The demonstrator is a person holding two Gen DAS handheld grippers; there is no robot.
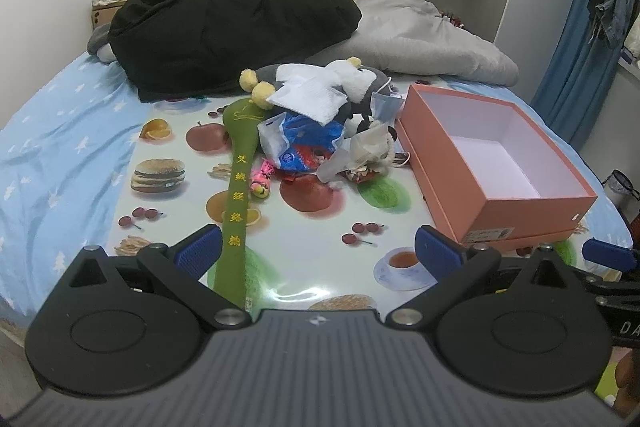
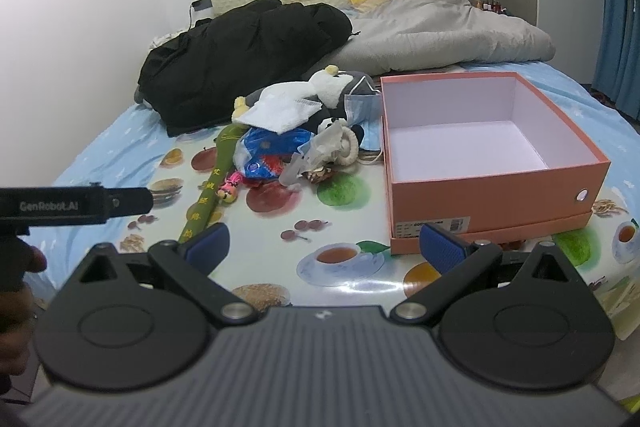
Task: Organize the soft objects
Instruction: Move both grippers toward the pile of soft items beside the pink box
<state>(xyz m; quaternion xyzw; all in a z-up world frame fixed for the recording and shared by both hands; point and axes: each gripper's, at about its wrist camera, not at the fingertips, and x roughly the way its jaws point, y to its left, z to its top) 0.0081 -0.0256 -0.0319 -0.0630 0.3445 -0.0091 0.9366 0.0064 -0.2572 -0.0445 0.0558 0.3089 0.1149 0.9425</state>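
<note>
Both claws hover low over the near edge of the food-print mat (image 1: 304, 267), each with its blue pads wide apart and nothing between them: the left gripper (image 1: 318, 255) and the right gripper (image 2: 326, 247).

The pink box (image 2: 492, 195) is the landmark. It stands open on its lid at the right side of the mat, inside white and bare. Seen from the right gripper, its near corner lies just beyond the right pad; seen from the left gripper it lies ahead and to the right.

The soft pile (image 1: 320, 131) lies just left of the box, well ahead of both claws. On top is a white towel (image 1: 310, 95) over a grey plush toy (image 2: 340, 87) with yellow feet. A blue face mask (image 1: 386, 105) hangs nearest the box wall. Lower down are a blue-and-white plastic bag (image 1: 296, 143) and crumpled clear wrap (image 2: 320, 151). A long green pad (image 1: 238, 195) with yellow characters runs from the pile's left side toward the left gripper, its near end passing beside the left pad. A small pink doll (image 1: 262, 181) lies just right of it.

Behind the pile, farther from the box, sit a black coat (image 1: 224, 23) and a grey quilt (image 1: 420, 43).
</note>
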